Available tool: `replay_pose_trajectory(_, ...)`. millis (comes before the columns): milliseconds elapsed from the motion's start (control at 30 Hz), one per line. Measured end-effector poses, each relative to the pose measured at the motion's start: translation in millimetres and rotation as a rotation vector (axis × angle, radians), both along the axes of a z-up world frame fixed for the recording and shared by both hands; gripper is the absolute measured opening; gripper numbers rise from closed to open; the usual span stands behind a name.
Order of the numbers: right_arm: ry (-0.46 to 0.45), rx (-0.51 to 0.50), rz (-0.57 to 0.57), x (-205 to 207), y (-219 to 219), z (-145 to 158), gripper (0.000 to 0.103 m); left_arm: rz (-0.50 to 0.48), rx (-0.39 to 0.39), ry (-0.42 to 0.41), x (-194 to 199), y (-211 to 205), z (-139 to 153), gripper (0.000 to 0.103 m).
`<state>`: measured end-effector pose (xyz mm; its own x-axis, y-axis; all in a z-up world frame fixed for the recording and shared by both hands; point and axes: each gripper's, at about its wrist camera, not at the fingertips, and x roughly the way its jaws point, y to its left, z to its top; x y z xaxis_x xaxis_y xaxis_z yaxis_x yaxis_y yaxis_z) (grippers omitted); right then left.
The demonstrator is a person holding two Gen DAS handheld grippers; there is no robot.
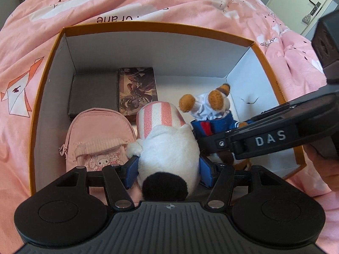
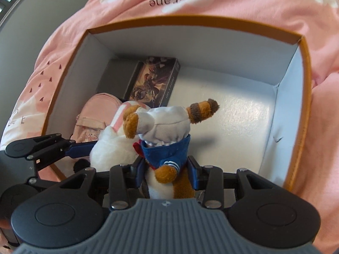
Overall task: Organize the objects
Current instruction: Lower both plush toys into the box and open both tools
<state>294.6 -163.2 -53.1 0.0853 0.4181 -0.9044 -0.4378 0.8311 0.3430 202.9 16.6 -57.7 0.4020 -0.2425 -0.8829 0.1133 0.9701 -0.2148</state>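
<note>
box (image 1: pixel 53 48): 1 | flat cases: 2 | pink bag (image 1: pixel 97 139): 1 | left gripper (image 1: pixel 167 169) clamps white plush (image 1: pixel 167 148) | right gripper (image 2: pixel 167 171) clamps brown plush (image 2: pixel 167 131)

The left gripper (image 1: pixel 167 167) points down into an open cardboard box with orange outer walls and a white inside (image 1: pixel 50 80), which sits on a pink bedspread printed with white shapes (image 1: pixel 148 2). Its blue pads (image 1: pixel 131 171) press on both sides of a white plush toy with a black patch and a pink-and-white striped part (image 1: pixel 167 146). Just left of it lies a small pink fabric backpack with a cartoon print (image 1: pixel 95 139). Behind stand a flat dark grey case (image 1: pixel 93 93) and an illustrated dark box (image 1: pixel 136 91), side by side. From the right, the right gripper (image 1: pixel 211 139) holds a brown-and-white plush animal in a blue jacket (image 1: pixel 211 110).
</note>
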Motion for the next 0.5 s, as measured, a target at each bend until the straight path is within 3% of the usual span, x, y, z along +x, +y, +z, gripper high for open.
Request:
replay_pose_trajectory(200,0.044,-0.018,-0.032,8,6,-20,0.043,0.015,-0.026,-0.009,3,1,-6,0.071)
replay_pose_trajectory(267,0.042,-0.019,-0.043,9,6,-22,0.043,0.019,-0.034,-0.023,1,2,-6,0.076)
replay_pose_trajectory(500,-0.029,-0.037,-0.018,3,10,-17,0.046,0.045,-0.089,-0.062,-5,10,-1,0.083)
